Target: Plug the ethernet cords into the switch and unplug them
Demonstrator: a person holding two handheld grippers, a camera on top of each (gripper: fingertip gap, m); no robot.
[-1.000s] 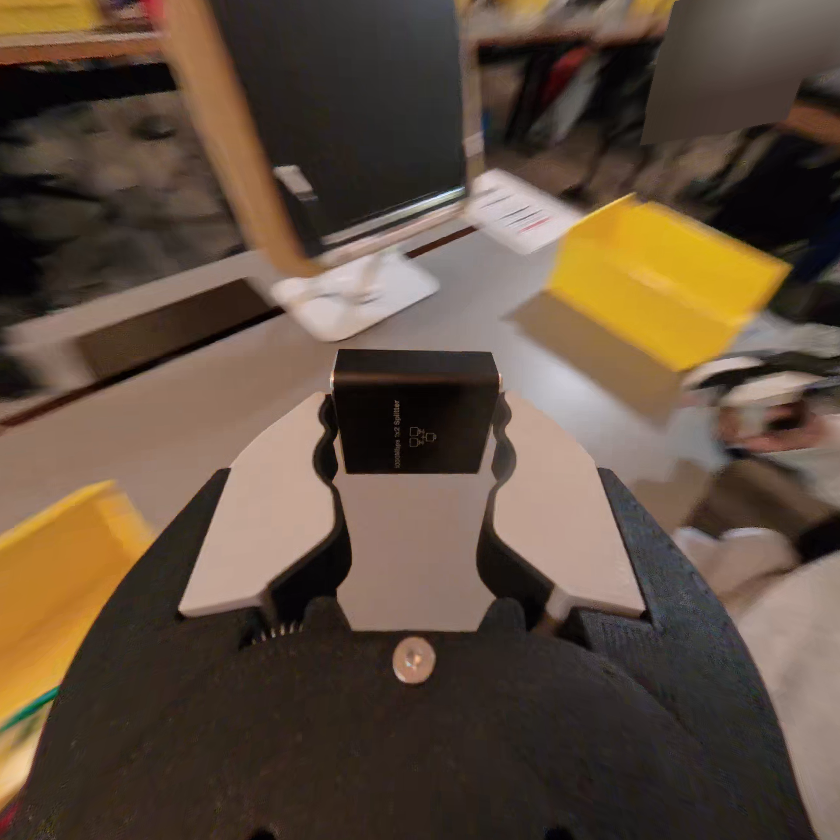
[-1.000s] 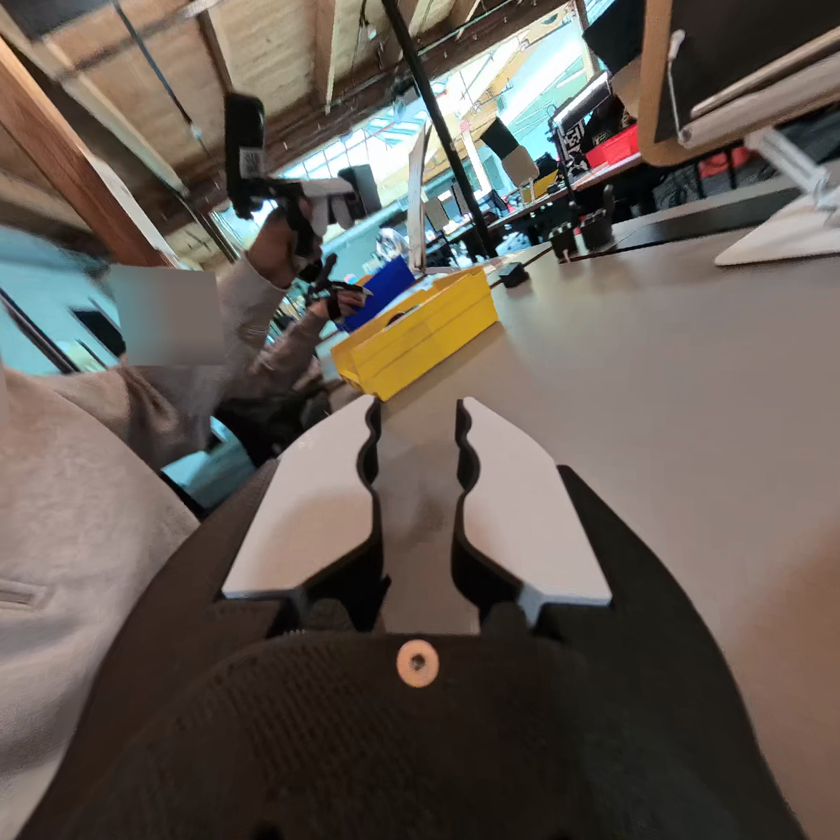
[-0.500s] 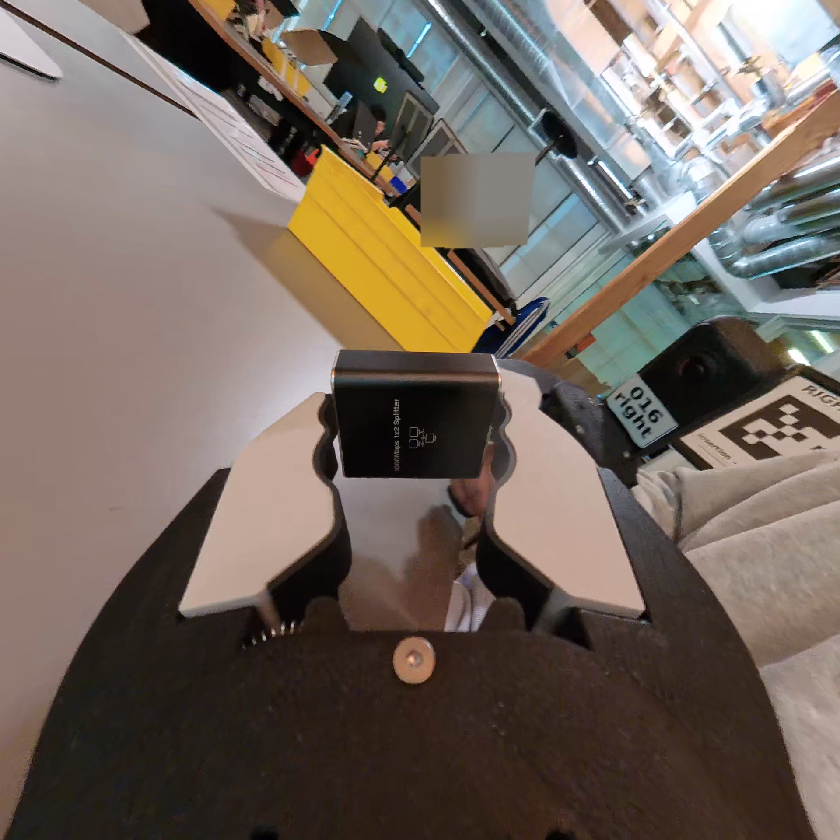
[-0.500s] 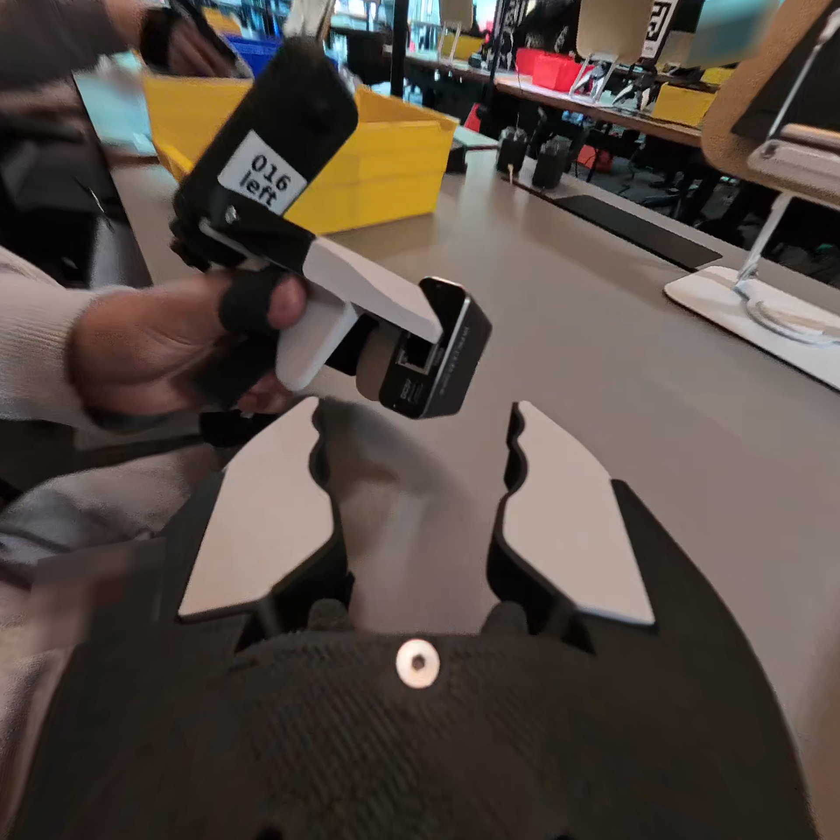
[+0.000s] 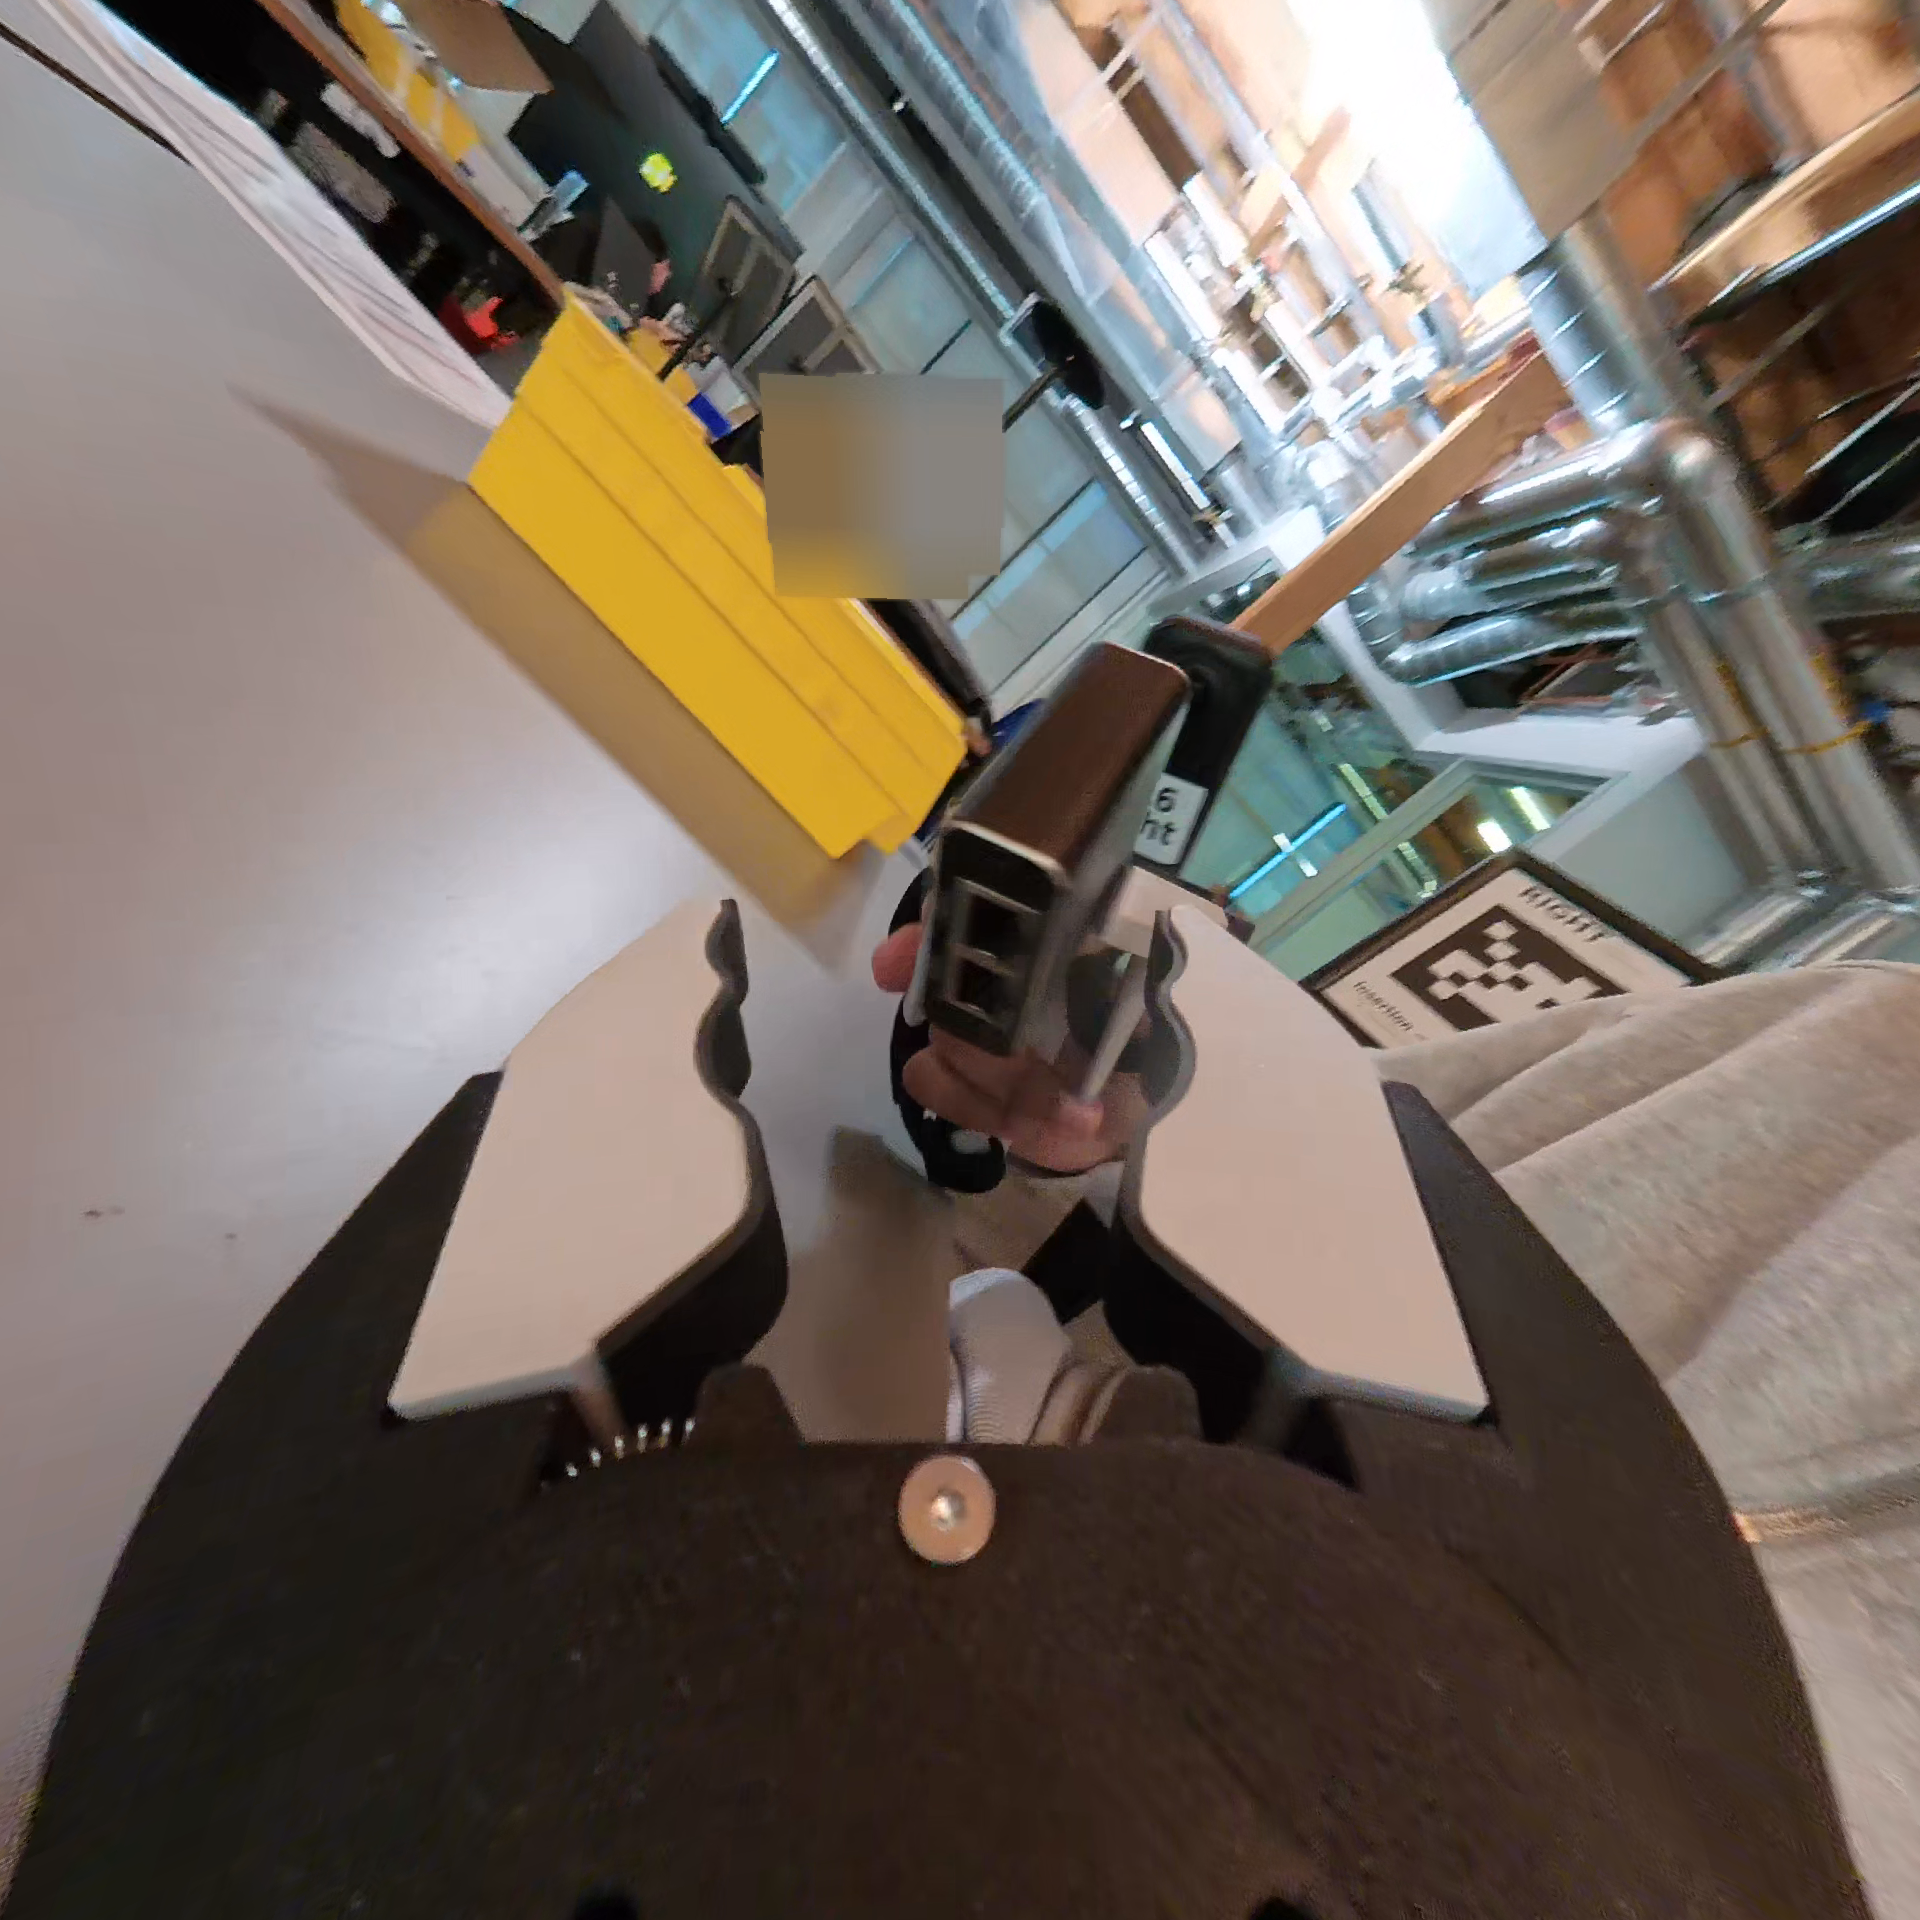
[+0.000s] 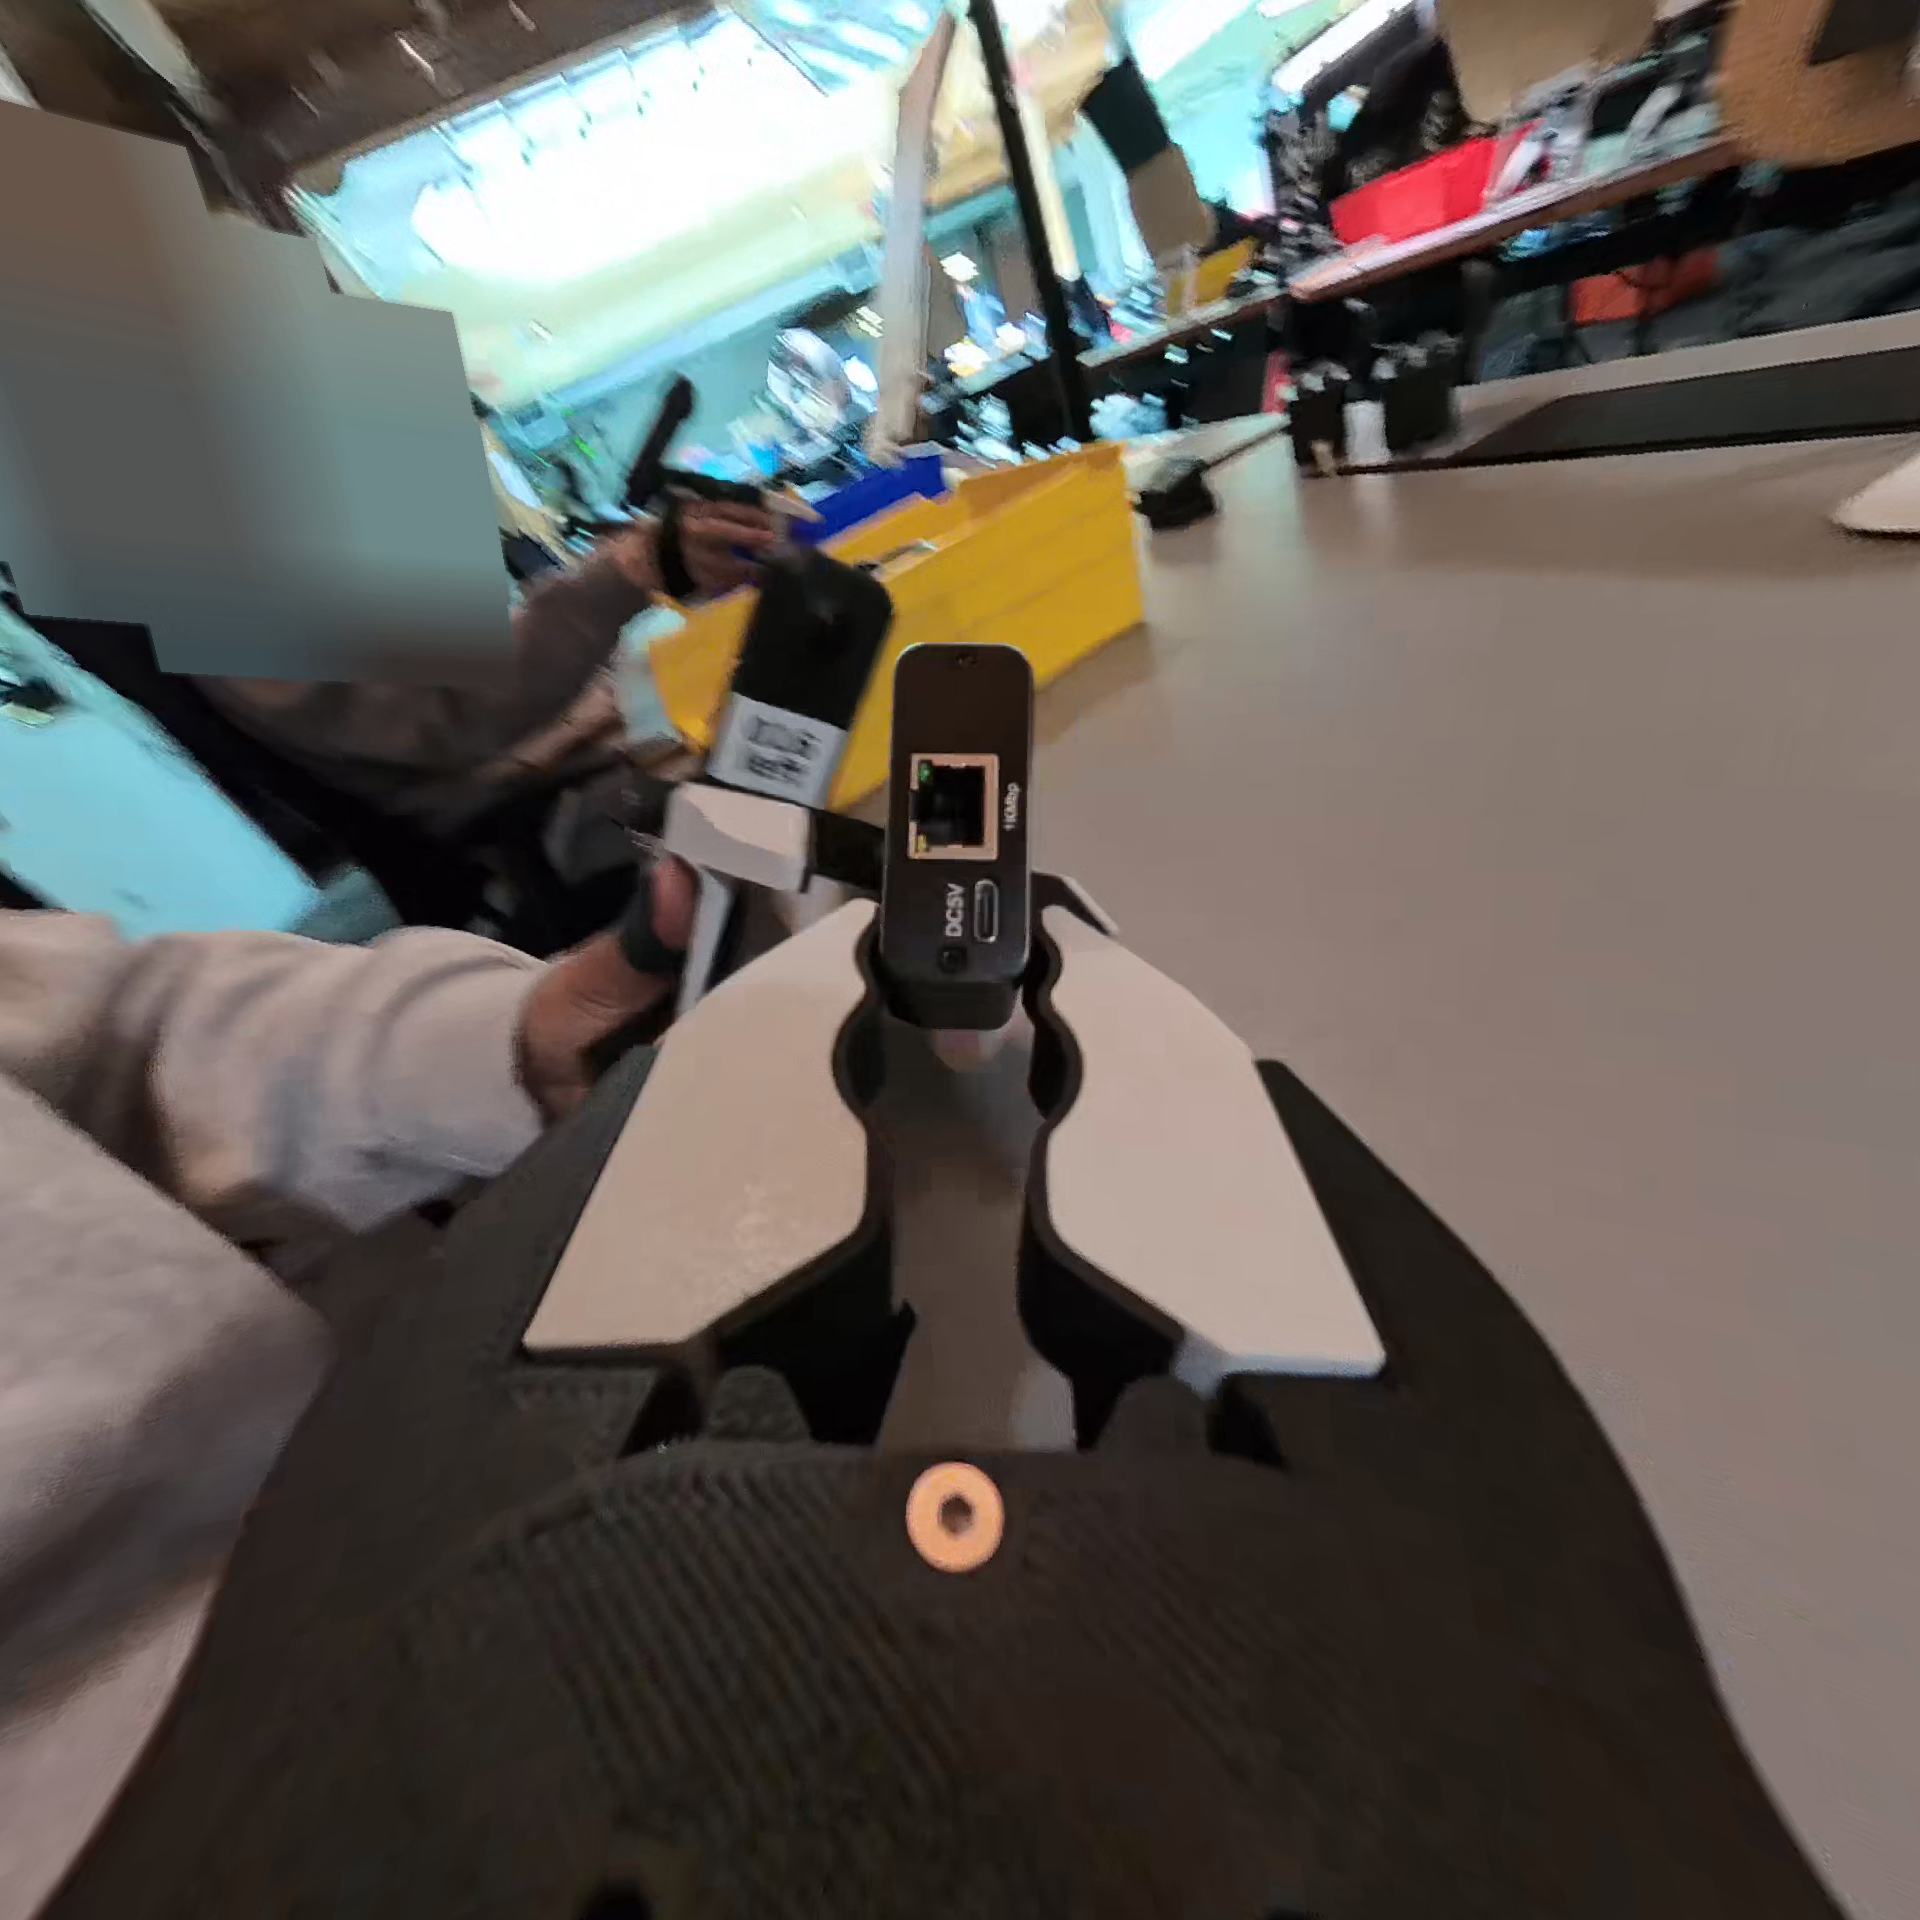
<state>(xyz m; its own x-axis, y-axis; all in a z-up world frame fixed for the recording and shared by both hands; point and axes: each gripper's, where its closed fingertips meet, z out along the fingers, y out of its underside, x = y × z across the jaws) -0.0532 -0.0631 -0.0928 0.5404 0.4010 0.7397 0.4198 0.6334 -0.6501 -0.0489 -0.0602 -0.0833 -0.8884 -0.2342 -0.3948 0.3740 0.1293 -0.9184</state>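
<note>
The switch [image 6: 956, 831] is a small black box. My right gripper [image 6: 956, 935] is shut on its lower end and holds it upright above the table, its face with one network port and a small power port towards the camera. In the left wrist view the switch [image 5: 1029, 862] shows its other end with two ports, held by the right gripper's fingers [image 5: 1117, 997]. My left gripper [image 5: 948, 935] is open and empty just in front of it. It also shows in the right wrist view [image 6: 743, 842], left of the switch. No ethernet cords are in view.
The grey table [image 6: 1455, 831] runs to the right. A yellow bin [image 6: 997, 561] stands behind the switch and also shows in the left wrist view [image 5: 707, 644]. A white monitor base [image 6: 1881, 499] is at the far right. The person's grey sleeve [image 6: 260, 1060] is on the left.
The switch has passed from my left gripper to my right. The left jaws opened and let go; the right jaws closed on the switch.
</note>
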